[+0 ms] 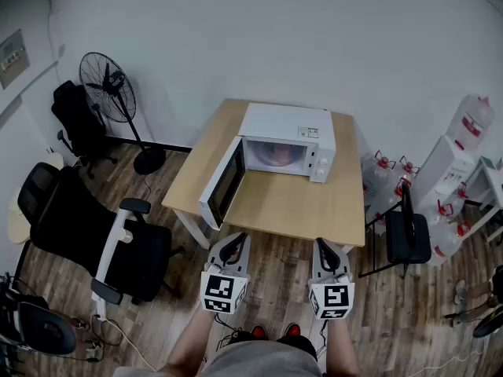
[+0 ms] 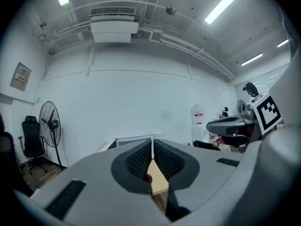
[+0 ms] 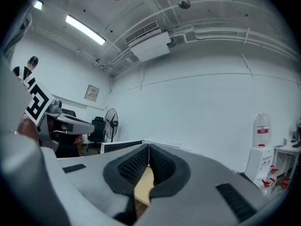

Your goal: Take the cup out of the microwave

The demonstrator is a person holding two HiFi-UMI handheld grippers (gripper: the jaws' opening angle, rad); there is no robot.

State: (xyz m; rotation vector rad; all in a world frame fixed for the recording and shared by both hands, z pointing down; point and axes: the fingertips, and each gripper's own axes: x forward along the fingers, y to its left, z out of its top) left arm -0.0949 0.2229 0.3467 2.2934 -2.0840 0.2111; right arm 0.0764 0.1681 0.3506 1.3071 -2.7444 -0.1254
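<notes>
- Cup [image 1: 275, 155]: a pale pinkish shape sits inside the lit cavity of the microwave [image 1: 292, 124]. It is too small in the head view to make out a handle or which way it faces. I take it to be the cup, not yet lifted out.
- The door [image 1: 222, 184] is swung wide to the left of the cavity, so the opening faces the person and the way in is free. That step looks done.
- The microwave stands toward the far edge of the wooden surface [image 1: 295, 209]. This leaves a bare stretch in front of it, probably where the cup would be set down.
- The left tool [image 1: 233, 248] is held low in front of the person, back from the surface's near edge and aimed at the microwave. In the left gripper view its ribbed pads meet at the tips with nothing gripped.
- The right tool [image 1: 323, 250] is beside it at about the same height, likewise aimed forward. The right gripper view shows its pads pressed together and empty.
- Both tools being closed and back from the surface reads as a ready stance before the reach. Either would have to open before it could go around the cup.
- Because the open door stands on the left, the right tool probably has the freer line into the cavity. The left one would have to pass the door's edge.
</notes>
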